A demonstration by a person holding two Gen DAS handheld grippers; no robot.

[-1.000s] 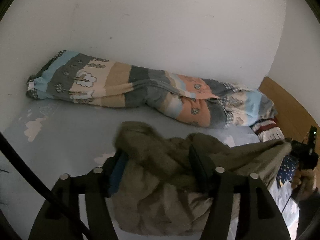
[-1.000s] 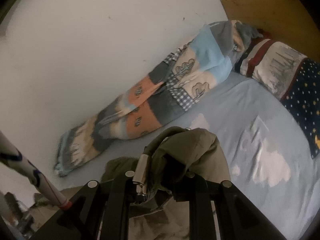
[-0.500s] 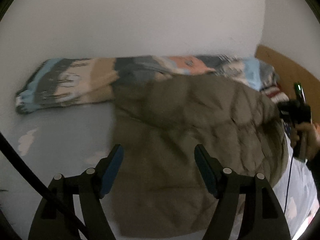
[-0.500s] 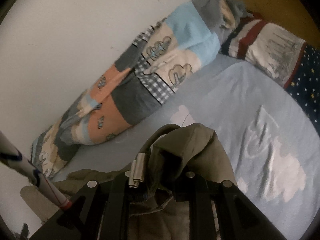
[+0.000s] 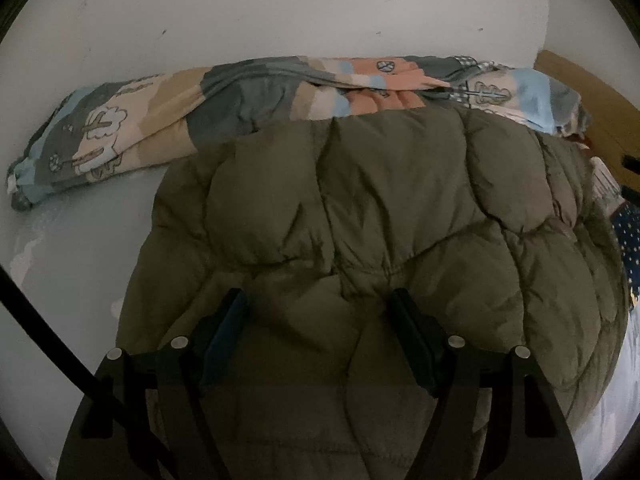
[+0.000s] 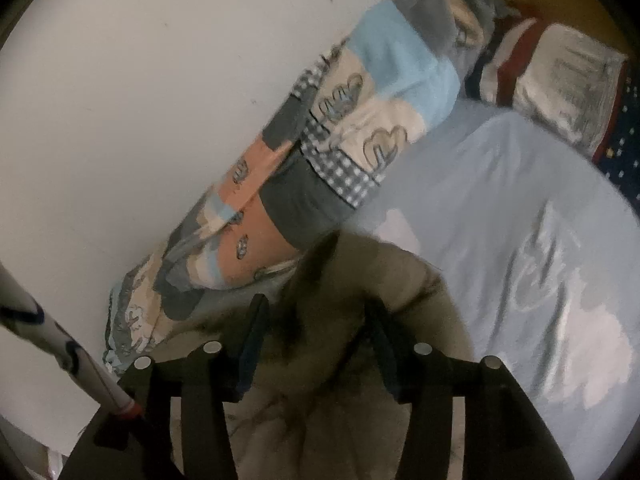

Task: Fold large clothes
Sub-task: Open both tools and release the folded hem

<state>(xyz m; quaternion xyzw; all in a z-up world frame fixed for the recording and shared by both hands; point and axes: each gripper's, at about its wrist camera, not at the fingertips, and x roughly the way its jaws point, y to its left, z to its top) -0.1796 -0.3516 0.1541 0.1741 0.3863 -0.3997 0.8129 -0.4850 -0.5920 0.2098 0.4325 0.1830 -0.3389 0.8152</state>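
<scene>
An olive quilted puffer jacket (image 5: 400,200) lies spread over the light blue bed sheet (image 5: 80,248), its far edge resting on the rolled quilt. My left gripper (image 5: 318,316) hovers low over the jacket's near part, open, with the fabric under and between its blue pads but not pinched. In the right wrist view the jacket (image 6: 372,280) is blurred. My right gripper (image 6: 318,330) has its jaws opening, and the fabric sits loose between the fingers with no pad pressing on it.
A patchwork quilt (image 5: 240,120) is rolled up along the white wall. At the head of the bed are a striped pillow (image 6: 556,68), a dark star-print pillow (image 6: 624,144) and a wooden headboard (image 5: 592,92). A black cable (image 5: 40,320) crosses the left edge.
The jacket, bunched in both grippers a second ago, now lies spread flat. The left gripper let go and sank toward it. The right jaws, shut on the collar, have parted.
</scene>
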